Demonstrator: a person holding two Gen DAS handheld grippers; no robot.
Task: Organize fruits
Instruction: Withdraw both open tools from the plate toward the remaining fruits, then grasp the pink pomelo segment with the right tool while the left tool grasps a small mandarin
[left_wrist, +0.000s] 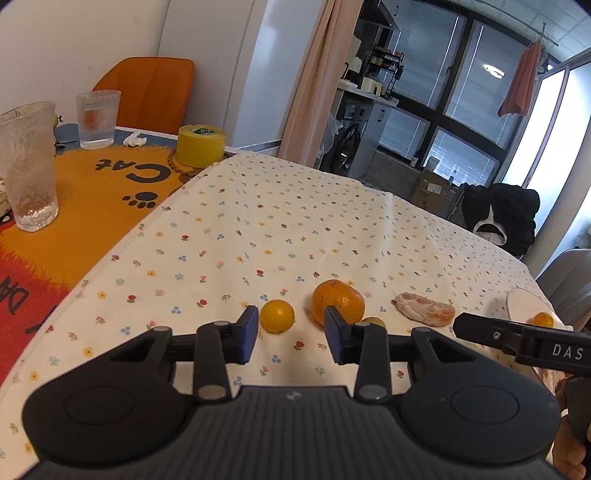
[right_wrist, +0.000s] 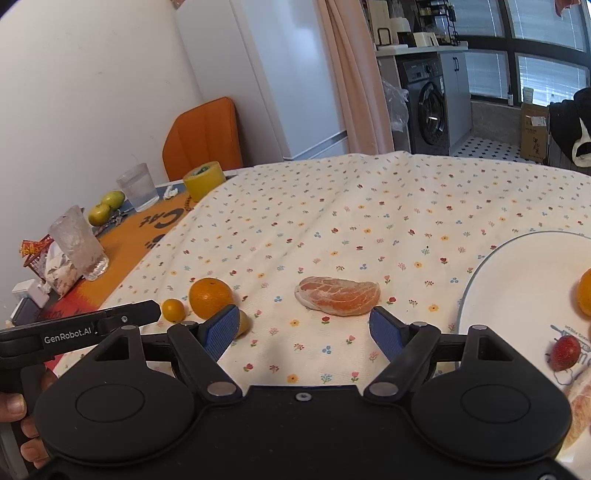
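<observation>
On the floral cloth lie a small orange fruit (left_wrist: 277, 316) (right_wrist: 173, 309), a bigger orange (left_wrist: 337, 302) (right_wrist: 210, 297), another small fruit (left_wrist: 373, 322) (right_wrist: 242, 322) half hidden behind a finger, and a peeled citrus half (left_wrist: 424, 308) (right_wrist: 338, 295). My left gripper (left_wrist: 291, 334) is open, just short of the small fruit and the orange. My right gripper (right_wrist: 303, 332) is open, wide, with the peeled half just beyond its fingertips. A white plate (right_wrist: 517, 295) (left_wrist: 521, 301) at the right holds an orange (right_wrist: 584, 297) (left_wrist: 543, 319), a strawberry (right_wrist: 564, 352) and a peeled piece (right_wrist: 580, 413).
On the orange cat mat (left_wrist: 92, 206) at the left stand two glasses (left_wrist: 29, 166) (left_wrist: 97, 119), a yellow tape roll (left_wrist: 200, 145) and two green apples (right_wrist: 106, 207). An orange chair (left_wrist: 151, 92) is behind the table. A person's hand (right_wrist: 22, 424) holds the left gripper's handle.
</observation>
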